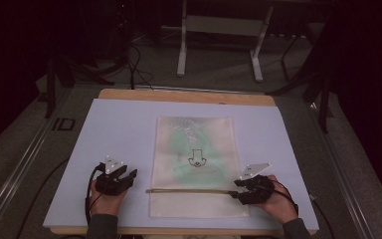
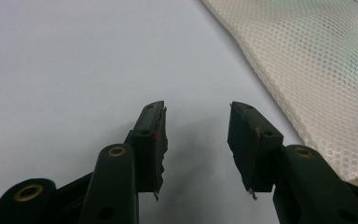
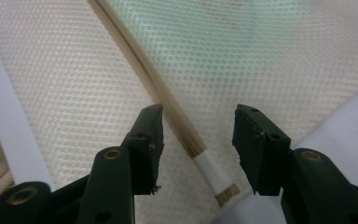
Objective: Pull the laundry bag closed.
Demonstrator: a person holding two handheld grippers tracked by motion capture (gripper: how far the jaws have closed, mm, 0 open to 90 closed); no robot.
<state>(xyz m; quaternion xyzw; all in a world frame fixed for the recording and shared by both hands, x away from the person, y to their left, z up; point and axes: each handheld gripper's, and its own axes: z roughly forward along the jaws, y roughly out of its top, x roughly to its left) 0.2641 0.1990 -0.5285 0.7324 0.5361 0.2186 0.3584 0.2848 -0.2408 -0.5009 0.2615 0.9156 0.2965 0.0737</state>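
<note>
Lying across the lower part of the mesh bag (image 1: 195, 164), the thin stick (image 1: 189, 190) sits between the right gripper (image 3: 198, 126)'s spread jaws, not yet pinched. Grasping it seems left to do; the left gripper (image 2: 196, 122) rests with jaws spread over the pale mat (image 1: 119, 134), beside the bag.

One table (image 1: 129, 93), its wooden edge showing past the covering. One pale blue-grey mat (image 1: 114, 134) laid over it. One cream mesh bag (image 1: 174, 199) lying flat on the mat, bearing one small black printed mark (image 1: 196, 160). One thin stick (image 1: 189, 190) lying across the bag, with one white band (image 3: 209, 169) near its end. Two grippers: left gripper (image 1: 132, 174) and right gripper (image 1: 235, 188), each with two black jaws and one grey three-cornered plate. Two hands of one person hold them.
</note>
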